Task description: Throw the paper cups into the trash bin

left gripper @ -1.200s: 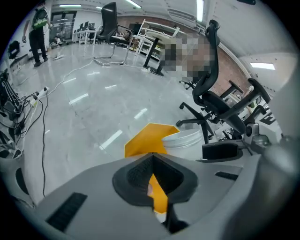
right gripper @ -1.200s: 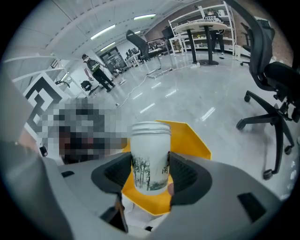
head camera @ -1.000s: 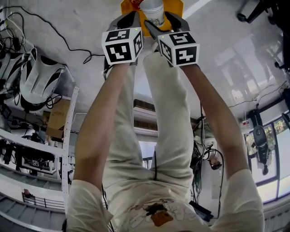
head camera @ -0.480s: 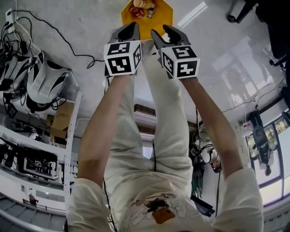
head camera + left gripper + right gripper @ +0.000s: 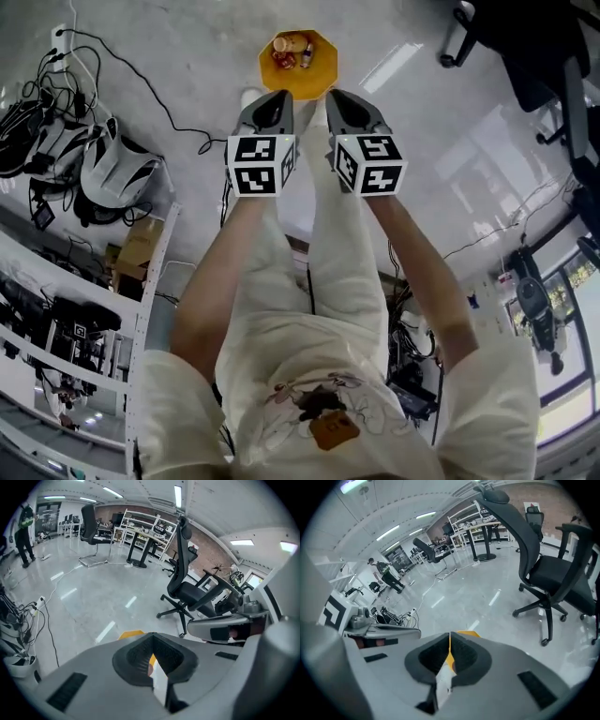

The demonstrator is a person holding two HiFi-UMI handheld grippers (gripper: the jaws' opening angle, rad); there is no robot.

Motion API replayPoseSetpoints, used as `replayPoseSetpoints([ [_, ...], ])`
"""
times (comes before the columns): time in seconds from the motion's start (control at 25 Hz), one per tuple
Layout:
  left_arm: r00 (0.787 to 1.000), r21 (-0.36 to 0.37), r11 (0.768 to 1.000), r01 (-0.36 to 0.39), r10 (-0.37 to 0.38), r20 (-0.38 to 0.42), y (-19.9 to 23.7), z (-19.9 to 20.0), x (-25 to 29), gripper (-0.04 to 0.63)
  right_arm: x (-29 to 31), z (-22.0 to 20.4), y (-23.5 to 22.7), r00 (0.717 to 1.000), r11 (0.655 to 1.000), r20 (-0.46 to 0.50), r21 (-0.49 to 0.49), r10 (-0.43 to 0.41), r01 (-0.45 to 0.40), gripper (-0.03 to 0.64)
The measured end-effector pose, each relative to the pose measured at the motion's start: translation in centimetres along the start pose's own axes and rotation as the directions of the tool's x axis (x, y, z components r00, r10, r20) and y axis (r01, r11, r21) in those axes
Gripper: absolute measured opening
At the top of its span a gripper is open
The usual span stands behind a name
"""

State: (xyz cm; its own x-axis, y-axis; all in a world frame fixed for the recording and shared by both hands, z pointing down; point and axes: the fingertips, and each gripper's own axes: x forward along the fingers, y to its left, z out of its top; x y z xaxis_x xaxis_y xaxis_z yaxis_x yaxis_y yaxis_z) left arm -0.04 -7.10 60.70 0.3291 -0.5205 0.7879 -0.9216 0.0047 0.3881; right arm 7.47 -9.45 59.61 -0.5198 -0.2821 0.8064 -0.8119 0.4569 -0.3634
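Note:
On the floor straight ahead of both grippers stands the yellow eight-sided trash bin. Paper cups and other rubbish lie inside it. My left gripper and right gripper hang side by side just short of the bin, above the person's legs. Both are shut with nothing between the jaws. A strip of the bin shows past the closed tips of the left gripper. The bin also peeks out beyond the right gripper.
A black office chair stands at the far right, and it is close in the right gripper view. Cables and white gear lie on the floor at the left, beside white shelving. A person stands far off.
A second ago a white paper cup sat between the gripper tips over the bin; now it is gone from them. The right jaws have shut, and both grippers have drawn back from the bin.

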Motion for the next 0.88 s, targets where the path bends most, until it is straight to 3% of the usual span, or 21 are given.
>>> replayPoseSetpoints([
  [0.4,0.996,-0.005,1.000,0.017,-0.017,0.087,-6.6,4.8,-12.4,0.003,-12.7,5.2,4.8,0.996,1.000,0.082,-0.013,0.020,-0.019,0.005],
  [0.6,0.983,0.009,0.998,0.067,-0.067,0.172,-9.9,8.4,-19.6,0.003,-18.4,7.3,6.9,0.990,0.999,0.139,-0.042,0.010,-0.004,0.005],
  [0.88,0.965,0.044,0.995,0.094,-0.102,0.240,-13.4,12.0,-28.5,0.003,-26.8,10.8,11.3,0.972,0.992,0.226,-0.124,0.062,-0.035,0.005],
])
